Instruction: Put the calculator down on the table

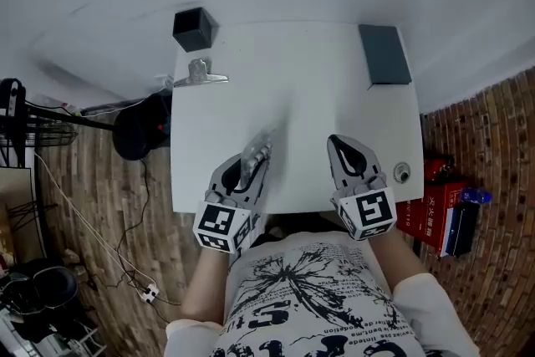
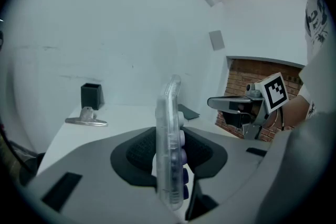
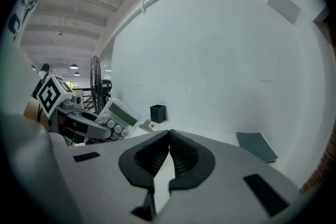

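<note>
A clear-cased calculator (image 2: 170, 144) with purple keys stands on edge between the pads of my left gripper (image 2: 169, 157), which is shut on it. In the head view the calculator (image 1: 255, 159) hangs over the near left part of the white table (image 1: 309, 88), held by the left gripper (image 1: 248, 171). The right gripper view shows the calculator (image 3: 116, 115) from its keyed face, at the left. My right gripper (image 1: 349, 156) is over the near right part of the table, its pads (image 3: 181, 157) touching at the tips with nothing between them.
A black pen cup (image 1: 194, 28) stands at the table's far left corner, with a metal clip (image 1: 201, 75) just in front of it. A dark notebook (image 1: 384, 54) lies at the far right corner. A small round fitting (image 1: 402, 173) sits near the right edge. Red boxes (image 1: 435, 209) lie on the floor at right.
</note>
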### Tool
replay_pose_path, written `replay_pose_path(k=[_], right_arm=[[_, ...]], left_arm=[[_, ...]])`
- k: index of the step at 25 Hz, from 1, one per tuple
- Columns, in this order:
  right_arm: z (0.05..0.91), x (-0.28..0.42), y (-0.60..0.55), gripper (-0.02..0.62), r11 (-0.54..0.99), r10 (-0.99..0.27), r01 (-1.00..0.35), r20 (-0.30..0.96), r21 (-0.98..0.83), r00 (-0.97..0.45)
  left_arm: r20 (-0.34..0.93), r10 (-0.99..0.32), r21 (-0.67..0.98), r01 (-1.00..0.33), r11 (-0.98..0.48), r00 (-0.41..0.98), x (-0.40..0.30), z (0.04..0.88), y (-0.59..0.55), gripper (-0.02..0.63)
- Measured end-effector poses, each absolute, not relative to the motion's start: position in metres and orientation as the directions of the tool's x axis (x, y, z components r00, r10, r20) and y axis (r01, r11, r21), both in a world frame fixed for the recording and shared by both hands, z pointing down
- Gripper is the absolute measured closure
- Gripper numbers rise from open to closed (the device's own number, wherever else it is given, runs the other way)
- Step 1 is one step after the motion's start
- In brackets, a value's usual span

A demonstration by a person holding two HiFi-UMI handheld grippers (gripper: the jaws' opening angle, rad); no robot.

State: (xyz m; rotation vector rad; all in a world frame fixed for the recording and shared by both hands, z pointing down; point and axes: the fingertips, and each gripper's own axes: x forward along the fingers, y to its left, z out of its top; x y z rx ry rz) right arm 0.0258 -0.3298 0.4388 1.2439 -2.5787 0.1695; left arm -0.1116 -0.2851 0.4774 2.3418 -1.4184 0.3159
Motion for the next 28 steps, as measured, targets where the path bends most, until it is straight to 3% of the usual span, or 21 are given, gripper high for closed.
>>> replay_pose_path(k=[14, 28], right_arm=[[0.490, 0.028, -0.371, 0.580, 0.610, -0.728, -0.792, 0.386, -0.012, -0.566], [0.503, 0.035, -0.379, 0.580, 0.566, -0.744, -0.824, 0.422, -0.015, -0.519]], left_arm=[[0.534, -0.654, 0.328, -0.844, -0.423, 0.535, -0.093, 0.566, -0.322, 0.465], [0.513, -0.643, 0.570, -0.786, -0.240, 0.569, -0.105, 0.595, -0.344, 0.451]])
